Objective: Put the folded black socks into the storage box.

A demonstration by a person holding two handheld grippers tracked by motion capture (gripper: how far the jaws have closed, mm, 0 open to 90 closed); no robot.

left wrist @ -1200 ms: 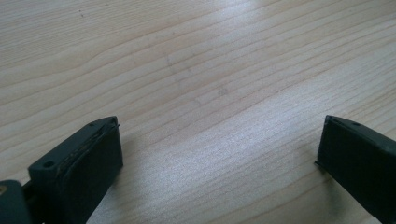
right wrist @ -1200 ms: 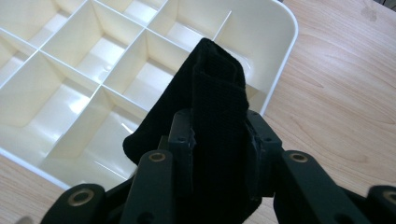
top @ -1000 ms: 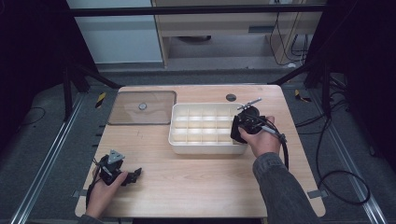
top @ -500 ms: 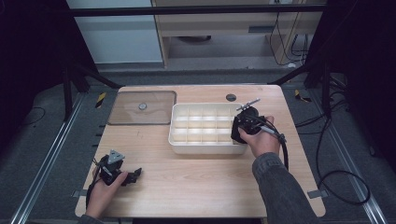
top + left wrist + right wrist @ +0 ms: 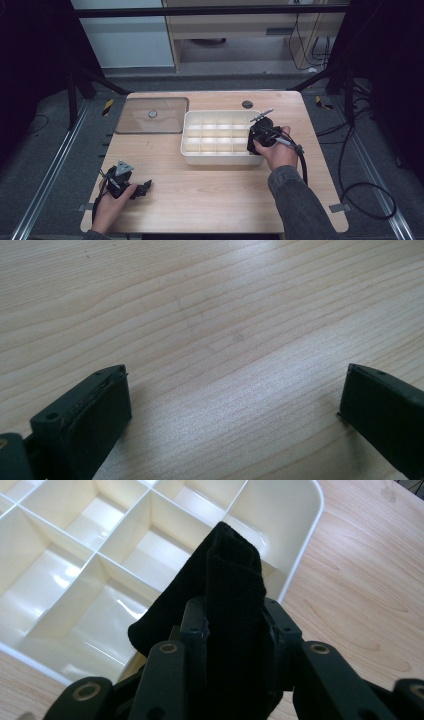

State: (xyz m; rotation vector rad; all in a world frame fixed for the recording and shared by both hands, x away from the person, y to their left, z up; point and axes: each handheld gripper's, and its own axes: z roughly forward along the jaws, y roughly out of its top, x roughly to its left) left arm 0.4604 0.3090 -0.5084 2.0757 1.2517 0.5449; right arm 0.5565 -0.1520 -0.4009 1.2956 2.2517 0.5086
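My right gripper is clamped on a folded black strap, which I hold over the near right corner of the cream divided tray. The strap's tip hangs above the tray's end compartments. My left gripper, well off from the tray toward the table's near left corner, rests with jaws spread, nothing between them.

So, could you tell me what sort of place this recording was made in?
Probably a lab recording bench: a wooden table inside a dark metal frame, loose cables on grey carpet, and a white divided tray set out.
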